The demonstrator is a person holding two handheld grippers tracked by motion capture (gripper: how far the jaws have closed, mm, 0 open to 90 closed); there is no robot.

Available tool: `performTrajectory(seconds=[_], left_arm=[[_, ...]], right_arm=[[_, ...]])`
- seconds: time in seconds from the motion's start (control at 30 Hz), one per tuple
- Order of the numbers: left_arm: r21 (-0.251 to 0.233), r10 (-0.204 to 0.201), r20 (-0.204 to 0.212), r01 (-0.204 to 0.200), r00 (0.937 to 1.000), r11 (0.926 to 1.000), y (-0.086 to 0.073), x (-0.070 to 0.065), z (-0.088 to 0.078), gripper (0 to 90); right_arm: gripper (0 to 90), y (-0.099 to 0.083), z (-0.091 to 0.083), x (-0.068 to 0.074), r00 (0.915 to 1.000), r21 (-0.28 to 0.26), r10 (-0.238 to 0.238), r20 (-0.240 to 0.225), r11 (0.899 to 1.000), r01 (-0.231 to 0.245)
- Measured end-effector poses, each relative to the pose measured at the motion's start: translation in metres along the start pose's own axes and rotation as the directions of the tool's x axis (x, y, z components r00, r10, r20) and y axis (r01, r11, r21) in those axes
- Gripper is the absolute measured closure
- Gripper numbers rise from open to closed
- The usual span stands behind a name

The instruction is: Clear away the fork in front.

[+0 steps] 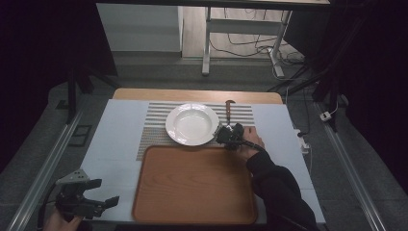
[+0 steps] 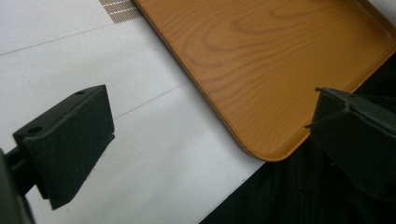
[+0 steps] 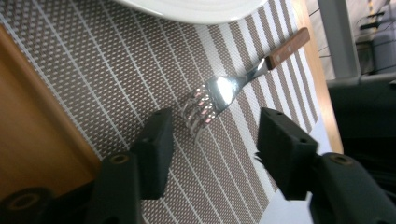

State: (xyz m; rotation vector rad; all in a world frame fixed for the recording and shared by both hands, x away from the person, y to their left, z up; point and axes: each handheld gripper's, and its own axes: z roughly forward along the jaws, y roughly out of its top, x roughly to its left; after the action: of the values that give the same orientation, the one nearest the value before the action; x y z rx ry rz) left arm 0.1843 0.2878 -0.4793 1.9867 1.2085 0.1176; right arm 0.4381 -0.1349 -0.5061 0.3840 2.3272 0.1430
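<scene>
No brand, label or writing could be read on anything. There was one fork [image 3: 212, 100], one white plate [image 1: 192, 124], one wooden tray [image 1: 195, 185], one striped placemat [image 1: 156, 126] and two grippers.

The fork lay on the placemat just right of the plate, its wooden handle pointing away from the tray. In the high view its tines were hidden behind the right gripper [image 1: 226, 135] and the hand holding it, and only the handle end could be made out. In the right gripper view the tines showed four prongs, and the far tip of the handle ran close to the placemat's edge. The plate was cut off at the top of that view — just a curve of its rim showed.

The right gripper hung over the fork just right of the plate, its fingers [image 3: 156, 140] partly apart on either side of the tines and not touching them.

The left gripper [image 1: 91, 201] sat well left of the tray's near corner, above the white tabletop [image 2: 140, 154], its fingers [image 2: 70, 140] wide apart with nothing between them. The hand under it was cut off by the picture's lower edge — a dark sleeve covered the other arm.
</scene>
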Motion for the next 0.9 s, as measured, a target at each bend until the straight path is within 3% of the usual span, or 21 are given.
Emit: performTrajectory(seconds=[0.07, 0.1, 0.27, 0.3, 0.37, 0.43, 0.47, 0.5, 0.53, 0.57, 0.6, 0.67, 0.7, 0.8, 0.9], left_arm=[[-0.001, -0.001, 0.0, 0.001, 1.0, 1.0, 0.0, 0.0, 0.0, 0.0], [0.0, 0.0, 0.001, 0.0, 1.0, 1.0, 0.0, 0.0, 0.0, 0.0], [0.0, 0.001, 0.0, -0.001, 1.0, 1.0, 0.0, 0.0, 0.0, 0.0], [-0.001, 0.001, 0.001, -0.001, 1.0, 1.0, 0.0, 0.0, 0.0, 0.0], [0.0, 0.002, 0.002, -0.002, 1.0, 1.0, 0.0, 0.0, 0.0, 0.0], [-0.001, 0.003, 0.002, -0.003, 1.0, 1.0, 0.0, 0.0, 0.0, 0.0], [-0.001, 0.004, 0.002, -0.004, 1.0, 1.0, 0.0, 0.0, 0.0, 0.0], [0.0, 0.004, 0.002, -0.004, 1.0, 1.0, 0.0, -0.001, 0.0, 0.0], [-0.001, 0.004, 0.0, -0.004, 1.0, 1.0, 0.0, -0.001, 0.0, 0.0], [0.0, 0.005, 0.0, -0.005, 1.0, 1.0, 0.0, -0.001, 0.0, 0.0], [0.0, 0.005, 0.0, -0.005, 1.0, 1.0, 0.0, -0.001, 0.0, 0.0], [0.0, 0.006, 0.0, -0.006, 1.0, 1.0, 0.0, -0.001, 0.0, 0.0], [-0.001, 0.006, -0.001, -0.006, 1.0, 1.0, 0.0, -0.001, 0.0, 0.0], [-0.002, 0.007, 0.001, -0.007, 1.0, 1.0, 0.0, -0.001, 0.0, 0.0], [-0.004, 0.011, 0.001, -0.011, 0.9999, 0.9999, 0.0, -0.001, 0.0, 0.0]], right_arm=[[51.7, 0.001, 0.001, 0.002, 0.9998, 0.007, -0.019, 0.011, 1.0, 0.019], [57.3, 0.003, 0.005, 0.005, 0.9974, 0.018, -0.069, 0.02, 0.997, 0.069], [69.9, 0.005, 0.01, 0.013, 0.989, 0.043, -0.138, 0.053, 0.99, 0.136], [76.0, 0.005, 0.014, 0.017, 0.9832, 0.045, -0.175, 0.053, 0.984, 0.172], [83.6, 0.004, 0.016, 0.022, 0.9781, 0.046, -0.196, 0.069, 0.98, 0.194], [88.2, 0.004, 0.016, 0.024, 0.9621, 0.067, -0.253, 0.1, 0.967, 0.248], [88.8, 0.004, 0.015, 0.024, 0.9599, 0.065, -0.266, 0.088, 0.963, 0.261], [89.5, 0.003, 0.015, 0.025, 0.9547, 0.05, -0.269, 0.128, 0.963, 0.264], [89.8, 0.005, 0.012, 0.025, 0.9492, 0.072, -0.284, 0.136, 0.958, 0.276], [89.9, 0.005, 0.011, 0.024, 0.9488, 0.075, -0.282, 0.142, 0.959, 0.274], [90.0, 0.004, 0.011, 0.023, 0.9538, 0.042, -0.264, 0.142, 0.964, 0.261], [90.0, 0.006, 0.006, 0.021, 0.9518, 0.06, -0.274, 0.138, 0.962, 0.268], [90.0, 0.005, 0.005, 0.021, 0.9597, 0.051, -0.25, 0.128, 0.968, 0.246], [90.0, 0.006, 0.001, 0.02, 0.9594, 0.056, -0.252, 0.127, 0.967, 0.247], [90.0, 0.004, -0.007, 0.014, 0.9659, 0.014, -0.233, 0.112, 0.972, 0.233]])
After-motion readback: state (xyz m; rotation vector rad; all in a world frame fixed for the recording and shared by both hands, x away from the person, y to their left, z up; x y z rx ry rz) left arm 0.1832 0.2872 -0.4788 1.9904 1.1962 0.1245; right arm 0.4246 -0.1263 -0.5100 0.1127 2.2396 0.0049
